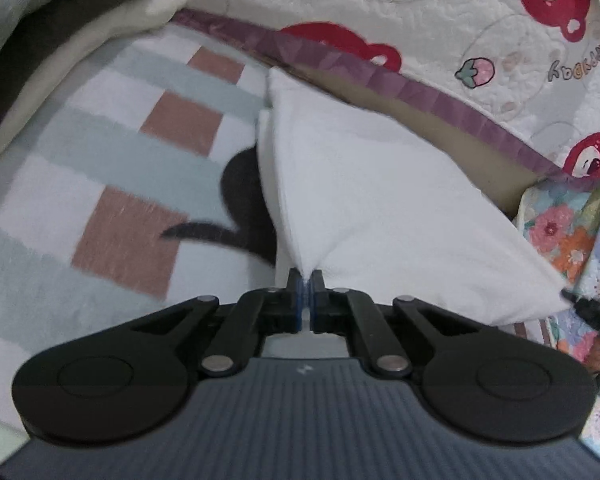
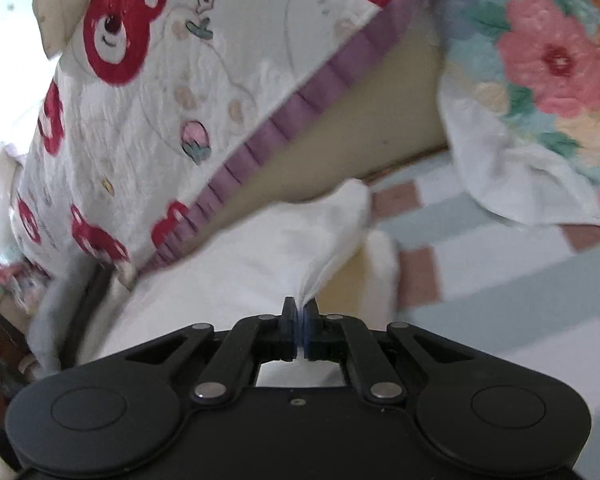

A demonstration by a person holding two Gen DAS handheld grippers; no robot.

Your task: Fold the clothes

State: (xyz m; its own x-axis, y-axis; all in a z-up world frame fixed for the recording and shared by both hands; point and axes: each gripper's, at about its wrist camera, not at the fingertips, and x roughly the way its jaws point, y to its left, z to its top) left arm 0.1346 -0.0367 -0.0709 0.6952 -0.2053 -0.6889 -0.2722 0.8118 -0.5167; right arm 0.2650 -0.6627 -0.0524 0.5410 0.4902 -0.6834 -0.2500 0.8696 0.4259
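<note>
above the pink-and-grey checked blanket (image 1: 112, 184), the white cotton garment (image 1: 360, 200) hangs stretched between the left gripper (image 1: 308, 280) and right gripper (image 2: 299, 308), each pinched tight on a corner. keeping both corners level and taut should give a clean crease.

A bed lay under a checked blanket (image 1: 100, 168) of white, pale green and dusty pink squares. Along its far edge stood a white quilt (image 1: 380, 4) printed with red bears, trimmed in purple (image 1: 440, 100). A floral blanket (image 2: 540, 72) was heaped at the right edge.
</note>
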